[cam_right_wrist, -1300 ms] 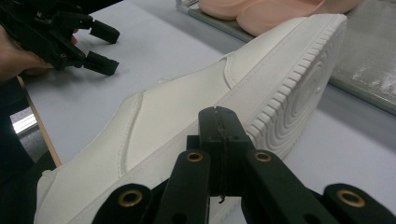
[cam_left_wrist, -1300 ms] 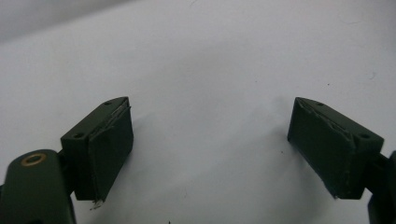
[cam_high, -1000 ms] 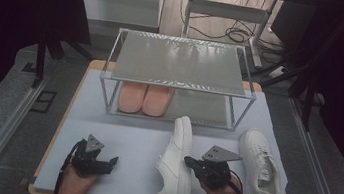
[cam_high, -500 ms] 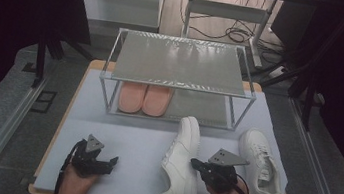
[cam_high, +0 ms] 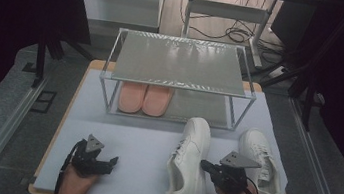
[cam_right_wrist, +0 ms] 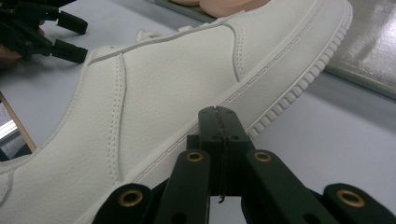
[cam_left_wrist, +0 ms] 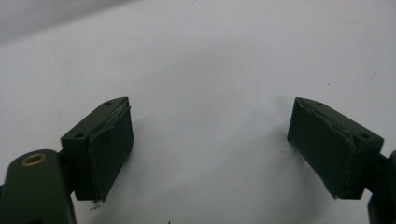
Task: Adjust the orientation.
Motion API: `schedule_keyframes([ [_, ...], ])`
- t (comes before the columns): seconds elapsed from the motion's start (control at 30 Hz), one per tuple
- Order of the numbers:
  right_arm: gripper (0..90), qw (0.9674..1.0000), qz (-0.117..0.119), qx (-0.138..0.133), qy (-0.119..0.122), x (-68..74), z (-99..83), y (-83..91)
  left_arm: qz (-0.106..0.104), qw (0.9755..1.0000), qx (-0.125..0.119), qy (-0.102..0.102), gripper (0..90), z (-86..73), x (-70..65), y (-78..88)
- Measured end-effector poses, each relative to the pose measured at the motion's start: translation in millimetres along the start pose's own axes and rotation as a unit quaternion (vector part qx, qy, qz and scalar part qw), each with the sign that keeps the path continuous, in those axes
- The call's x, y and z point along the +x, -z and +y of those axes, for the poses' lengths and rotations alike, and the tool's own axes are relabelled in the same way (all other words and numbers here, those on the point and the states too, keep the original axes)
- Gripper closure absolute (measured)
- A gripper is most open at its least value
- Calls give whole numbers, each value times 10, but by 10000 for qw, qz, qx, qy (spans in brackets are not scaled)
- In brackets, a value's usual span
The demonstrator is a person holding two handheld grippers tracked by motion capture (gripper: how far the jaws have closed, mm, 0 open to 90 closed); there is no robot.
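I keep right gripper (cam_right_wrist: 217, 112) w/ jaws closed, empty, against the side of the near sneaker (cam_high: 190, 161) on the tabletop (cam_high: 143, 148), for nudging. Left gripper (cam_left_wrist: 210, 144): jaws open, idle.

Pale mat (cam_high: 153, 150) — bearing two white sneakers (cam_high: 190, 162), rack (cam_high: 178, 72), pink slippers (cam_high: 143, 98).

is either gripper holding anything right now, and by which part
Nothing is held. The right gripper is shut with nothing between its jaws, its tip by the sole edge of the white leather sneaker. The left gripper is open over bare table.
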State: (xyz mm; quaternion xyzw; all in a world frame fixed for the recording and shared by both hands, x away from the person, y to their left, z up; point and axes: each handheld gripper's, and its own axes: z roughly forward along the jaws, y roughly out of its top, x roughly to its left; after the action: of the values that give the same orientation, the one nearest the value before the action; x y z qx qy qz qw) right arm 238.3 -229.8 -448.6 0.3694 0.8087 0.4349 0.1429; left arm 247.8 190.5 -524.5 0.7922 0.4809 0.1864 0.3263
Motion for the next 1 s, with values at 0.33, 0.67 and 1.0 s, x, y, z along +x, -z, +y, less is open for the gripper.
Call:
schedule_keyframes([
  [0.33, 900, 9994, -248, 121, -186, -90, -90, 56, 2, 10000, -5, 4, 146, 0, -1, -1],
  [0.67, 900, 9953, -848, 333, -330, -173, -173, 40, 3, 10000, -1, 1, 146, 1, -1, -1],
  [1.0, 900, 9904, -1075, 671, -550, -223, -301, -178, 6, 10000, -3, -1, 146, 0, -1, -2],
])
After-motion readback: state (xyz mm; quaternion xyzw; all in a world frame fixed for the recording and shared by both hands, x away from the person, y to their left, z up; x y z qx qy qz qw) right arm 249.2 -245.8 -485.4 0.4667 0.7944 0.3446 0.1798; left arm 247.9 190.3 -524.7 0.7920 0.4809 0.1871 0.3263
